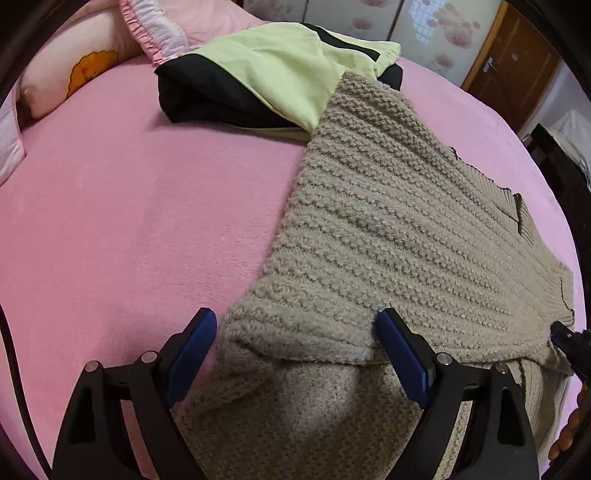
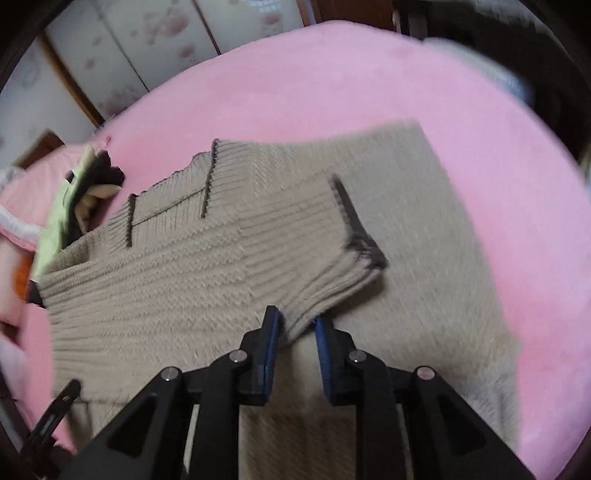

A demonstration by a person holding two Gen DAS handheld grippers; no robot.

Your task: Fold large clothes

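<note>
- A pink bed sheet [image 1: 129,221] covers the whole surface, and a pink pillow with a frilled edge [image 1: 147,33] lies at its far left end.
- Just right of the pillow sits a bundle of pale green and black clothes [image 1: 266,77]; its near right edge touches the far end of the knit.
- The beige knitted sweater [image 1: 388,229] lies spread on the sheet, running from that bundle down toward the camera, with dark trim along its ribbed edges.
- The left gripper [image 1: 297,325] stands with its blue pads spread wide, one on each side of a folded sweater edge; the pads do not press the knit.
- In the right wrist view, which is blurred, a sleeve with a dark-trimmed cuff [image 2: 354,229] lies folded across the sweater body.
- The right gripper [image 2: 299,321] has its jaws narrow, with the lower edge of that sleeve running in between them; I cannot tell whether the pads pinch the knit or stand just clear of it.
- Patterned sliding panels [image 2: 122,55] and a wooden door [image 1: 509,62] stand behind the bed.
</note>
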